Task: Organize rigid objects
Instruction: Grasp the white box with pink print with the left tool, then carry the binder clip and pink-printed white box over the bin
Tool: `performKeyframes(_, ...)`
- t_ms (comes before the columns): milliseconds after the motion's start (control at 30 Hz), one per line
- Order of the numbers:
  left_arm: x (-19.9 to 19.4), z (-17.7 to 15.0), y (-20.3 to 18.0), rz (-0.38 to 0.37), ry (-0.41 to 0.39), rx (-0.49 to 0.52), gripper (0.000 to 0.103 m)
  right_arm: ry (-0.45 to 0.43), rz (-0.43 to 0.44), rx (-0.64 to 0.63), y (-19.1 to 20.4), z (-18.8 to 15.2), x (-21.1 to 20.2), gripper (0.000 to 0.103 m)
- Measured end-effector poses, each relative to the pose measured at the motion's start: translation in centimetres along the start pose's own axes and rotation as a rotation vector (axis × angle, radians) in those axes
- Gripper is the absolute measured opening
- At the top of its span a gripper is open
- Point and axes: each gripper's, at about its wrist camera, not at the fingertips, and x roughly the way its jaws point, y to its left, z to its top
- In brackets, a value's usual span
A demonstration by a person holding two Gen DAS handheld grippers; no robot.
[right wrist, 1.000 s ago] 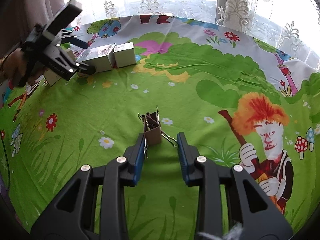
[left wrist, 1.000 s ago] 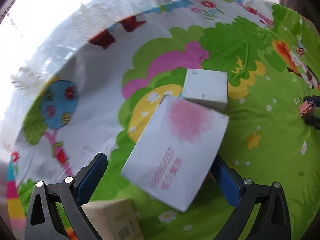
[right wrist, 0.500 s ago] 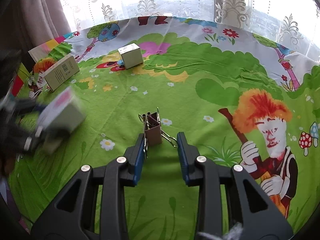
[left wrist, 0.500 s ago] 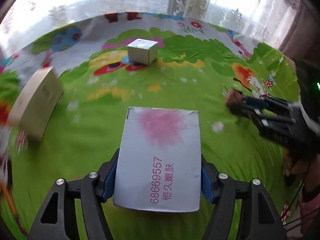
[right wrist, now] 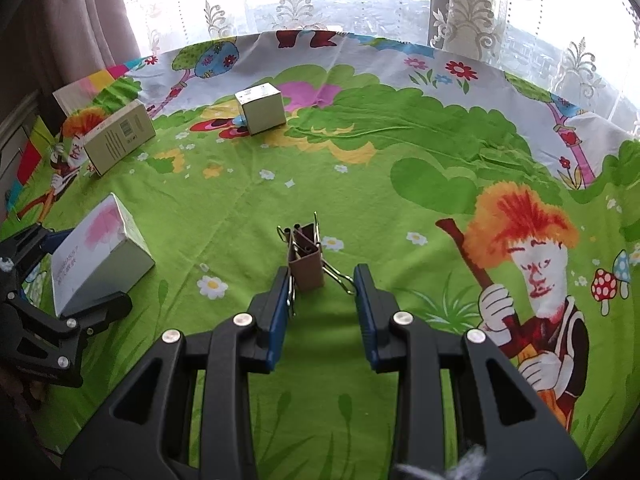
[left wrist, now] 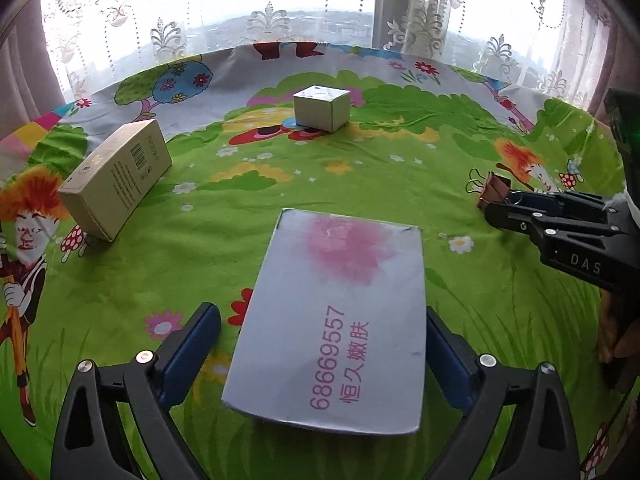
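Three boxes and one clip cluster lie on your cartoon-print cloth (left wrist: 360, 184).

Nearest, your left gripper (left wrist: 324, 344) has just been opening: its jaws stand wide around the grey pink-blotched box (left wrist: 336, 312), the left pad clearly apart from it. Only the right view shows that box's (right wrist: 96, 256) plain side. Your right gripper (right wrist: 322, 284) is narrowly closed on the brown binder clips (right wrist: 306, 260). Farther off rest a beige carton (left wrist: 116, 176) and small cube box (left wrist: 322, 107).

Bright window (left wrist: 304, 4), lace curtains (right wrist: 472, 8), cartoon-print tablecloth (right wrist: 400, 152).
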Motion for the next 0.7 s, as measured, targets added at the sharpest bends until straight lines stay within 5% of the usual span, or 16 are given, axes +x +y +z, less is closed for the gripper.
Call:
performKeyframes(67,-0.1,0.0,0.1,0.008,-0.005,-0.01,0.094,0.002,-0.009,-0.01,0.1,0.1,0.0,0.036)
performKeyframes(167,-0.9,-0.2,0.6,0.03,-0.038,-0.04,0.066,0.001,-0.032,-0.034,0.5,0.2,0.0,0.035)
performKeyframes(300,-2.3,-1.6,1.3,0.015,-0.047,-0.105,0.066,-0.067,0.009,0.007,0.3,-0.5,-1.9,0.034)
performKeyframes(467,-6.3,-5.4,0.3,0.007,-0.126,-0.18,0.066,-0.202,-0.04,0.132,0.8,-5.3,-7.9,0.034)
performKeyframes(700,-14.3,-6.6,-5.5,0.046,-0.431,-0.046,0.066,-0.587,-0.228,0.211,2.3,-12.0,-18.5,0.034)
